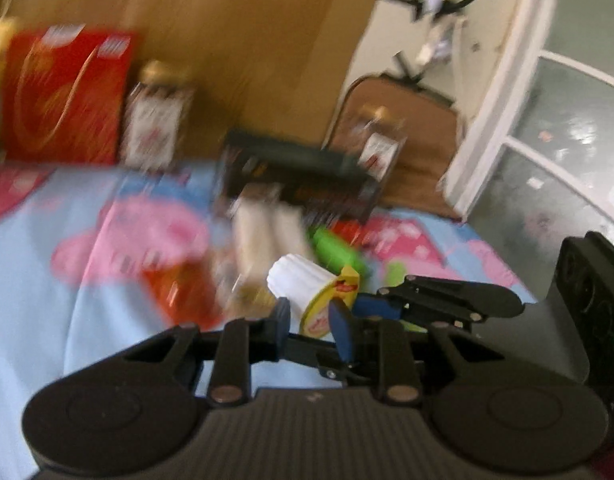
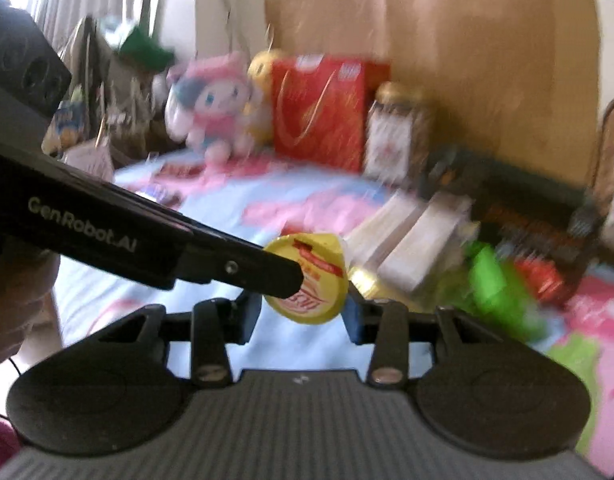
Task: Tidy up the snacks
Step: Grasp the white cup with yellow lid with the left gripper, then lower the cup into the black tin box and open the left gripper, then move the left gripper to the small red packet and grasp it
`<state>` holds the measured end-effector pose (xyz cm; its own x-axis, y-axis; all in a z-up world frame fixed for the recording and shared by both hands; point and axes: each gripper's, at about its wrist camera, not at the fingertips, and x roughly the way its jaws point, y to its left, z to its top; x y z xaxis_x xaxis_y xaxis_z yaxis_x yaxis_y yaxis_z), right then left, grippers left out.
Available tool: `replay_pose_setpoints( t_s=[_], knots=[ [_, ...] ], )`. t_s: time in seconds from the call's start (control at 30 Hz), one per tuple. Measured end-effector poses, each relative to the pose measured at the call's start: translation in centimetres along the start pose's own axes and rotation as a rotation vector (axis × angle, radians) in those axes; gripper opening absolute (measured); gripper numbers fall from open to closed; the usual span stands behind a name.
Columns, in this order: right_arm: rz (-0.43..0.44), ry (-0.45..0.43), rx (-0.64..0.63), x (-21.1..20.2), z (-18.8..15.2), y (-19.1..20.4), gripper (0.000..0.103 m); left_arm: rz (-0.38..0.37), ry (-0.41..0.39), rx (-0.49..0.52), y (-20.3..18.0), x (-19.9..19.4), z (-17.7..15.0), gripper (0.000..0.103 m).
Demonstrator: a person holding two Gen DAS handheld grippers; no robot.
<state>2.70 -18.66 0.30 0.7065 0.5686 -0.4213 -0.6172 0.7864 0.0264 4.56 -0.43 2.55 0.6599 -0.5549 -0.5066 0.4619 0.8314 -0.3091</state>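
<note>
A small white ribbed cup with a yellow foil lid [image 1: 307,292] sits between the blue pads of my left gripper [image 1: 313,322], which is closed on it above the blue and pink bedsheet. In the right wrist view the same cup's lid [image 2: 307,280] faces the camera between the pads of my right gripper [image 2: 303,312], which also presses on it. The left gripper's finger [image 2: 247,268] crosses in front of the lid. Both views are blurred. A dark basket [image 1: 299,176] lies beyond, with white packets [image 1: 263,236], a green packet [image 1: 339,252] and a red packet [image 1: 179,296] in front of it.
A red gift box [image 1: 67,96] and a gold-lidded jar [image 1: 155,120] stand against the wooden headboard [image 1: 247,40]. A second jar [image 1: 375,144] is behind the basket. Plush toys [image 2: 215,104] sit at the bed's far left. A glass door [image 1: 567,120] is on the right.
</note>
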Motion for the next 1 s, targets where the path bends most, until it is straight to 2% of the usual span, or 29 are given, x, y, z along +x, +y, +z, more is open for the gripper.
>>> replay_pose_setpoints(
  t_s=[0.13, 0.23, 0.37, 0.5, 0.53, 0.67, 0.8, 0.93, 1.0],
  knots=[
    [-0.128, -0.085, -0.048, -0.2, 2.6, -2.9, 0.045, -0.013, -0.063, 0.073, -2.0, 3.3, 4.6, 0.023],
    [-0.225, -0.115, -0.035, 1.2, 4.6, -6.8, 0.046, -0.002, -0.094, 0.123, -3.1, 7.6, 8.2, 0.023],
    [-0.329, -0.079, 0.037, 4.6, 6.6, -12.2, 0.046, 0.032, -0.077, 0.120, -3.5, 13.9, 11.8, 0.023],
    [-0.366, -0.013, 0.151, 6.0, 6.7, -15.6, 0.050, 0.084, -0.032, 0.056, -2.8, 17.6, 12.6, 0.025],
    [-0.371, -0.012, 0.171, 5.7, 6.5, -15.8, 0.053, 0.077, -0.033, 0.030, -2.5, 17.4, 12.5, 0.025],
    [-0.357, -0.065, 0.227, 1.3, 4.7, -15.6, 0.053, -0.016, -0.103, -0.020, -1.7, 12.9, 10.9, 0.026],
    [-0.270, -0.052, 0.367, -2.2, 1.3, -15.3, 0.053, -0.081, -0.153, -0.041, -0.6, 7.5, 6.9, 0.027],
    [-0.281, -0.065, 0.435, -3.9, -0.8, -14.2, 0.053, 0.002, -0.129, -0.008, 0.1, 4.2, 2.5, 0.027],
    [-0.301, -0.067, 0.416, -3.7, -1.1, -13.9, 0.053, 0.034, -0.109, 0.013, 0.2, 3.3, 0.6, 0.027]
  ],
)
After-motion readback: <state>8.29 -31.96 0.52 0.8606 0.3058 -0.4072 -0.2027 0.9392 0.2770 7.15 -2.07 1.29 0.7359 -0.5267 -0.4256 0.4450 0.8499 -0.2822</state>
